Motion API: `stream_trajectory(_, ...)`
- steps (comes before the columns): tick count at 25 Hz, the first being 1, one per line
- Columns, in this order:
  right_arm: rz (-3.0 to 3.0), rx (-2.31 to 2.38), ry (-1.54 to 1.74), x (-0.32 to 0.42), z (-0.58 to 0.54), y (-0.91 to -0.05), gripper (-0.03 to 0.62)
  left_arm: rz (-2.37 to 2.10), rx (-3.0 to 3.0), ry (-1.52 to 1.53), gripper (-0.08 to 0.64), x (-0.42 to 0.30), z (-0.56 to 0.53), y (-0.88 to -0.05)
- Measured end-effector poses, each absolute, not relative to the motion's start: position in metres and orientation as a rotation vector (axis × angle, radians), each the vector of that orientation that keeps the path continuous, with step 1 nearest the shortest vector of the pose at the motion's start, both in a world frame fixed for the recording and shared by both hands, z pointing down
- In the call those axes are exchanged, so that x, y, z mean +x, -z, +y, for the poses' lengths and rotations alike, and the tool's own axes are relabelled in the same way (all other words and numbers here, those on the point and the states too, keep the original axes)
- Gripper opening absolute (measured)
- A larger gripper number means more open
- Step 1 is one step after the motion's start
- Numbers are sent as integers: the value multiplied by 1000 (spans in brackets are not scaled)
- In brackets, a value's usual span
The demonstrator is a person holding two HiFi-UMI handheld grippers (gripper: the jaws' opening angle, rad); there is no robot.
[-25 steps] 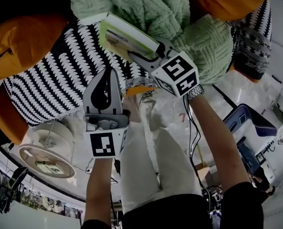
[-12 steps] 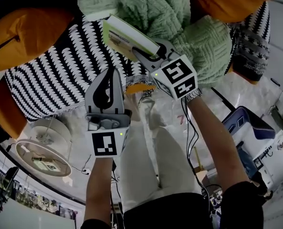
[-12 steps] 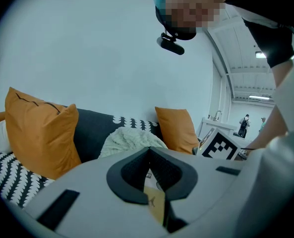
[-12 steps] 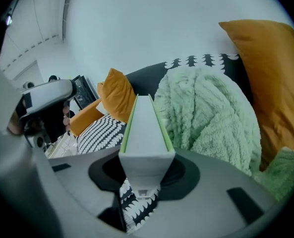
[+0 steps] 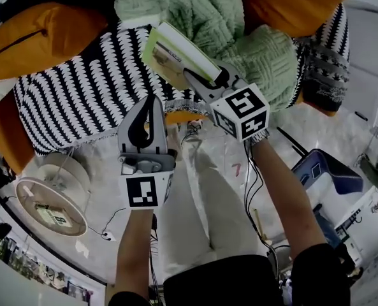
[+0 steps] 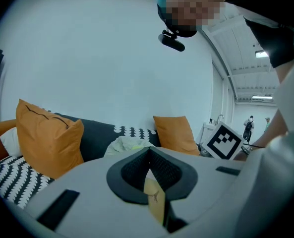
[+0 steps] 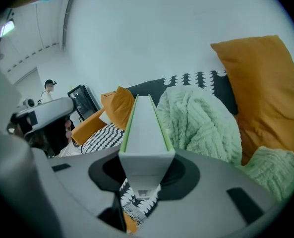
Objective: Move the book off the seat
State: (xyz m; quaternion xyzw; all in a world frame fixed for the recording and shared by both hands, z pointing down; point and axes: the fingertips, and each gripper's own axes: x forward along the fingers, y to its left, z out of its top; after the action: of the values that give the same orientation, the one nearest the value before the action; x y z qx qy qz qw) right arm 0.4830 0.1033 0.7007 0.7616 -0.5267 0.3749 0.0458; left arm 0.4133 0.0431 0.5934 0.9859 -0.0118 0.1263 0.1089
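Note:
The book (image 5: 176, 55), pale with green covers, hangs tilted above the black-and-white patterned seat (image 5: 80, 101). My right gripper (image 5: 208, 80) is shut on its near edge. Its jaws have just been closing with the book between them. In the right gripper view the book (image 7: 146, 128) juts straight out from that gripper (image 7: 144, 175), spine edge towards the camera. My left gripper (image 5: 152, 102) hovers left of the book over the seat's front edge, shut and empty. In its own view the left gripper (image 6: 149, 170) points at the sofa back.
A green knitted blanket (image 5: 208, 18) lies heaped behind the book. Orange cushions (image 5: 36, 34) (image 5: 290, 2) flank it. On the floor stand a round white spool (image 5: 51, 203) at left and a blue-and-white box (image 5: 329, 177) at right. My legs are below.
Both grippers have risen. The right one's jaws closed on the book's edge and it lifted the book up off the patterned seat.

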Motion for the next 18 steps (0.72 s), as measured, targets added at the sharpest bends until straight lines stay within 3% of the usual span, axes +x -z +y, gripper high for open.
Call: stream_trajectory(18, -1587, 2531, -1012, 453, 184, -544, 149, -160, 2977, -195, 11, 365, 83, -455)
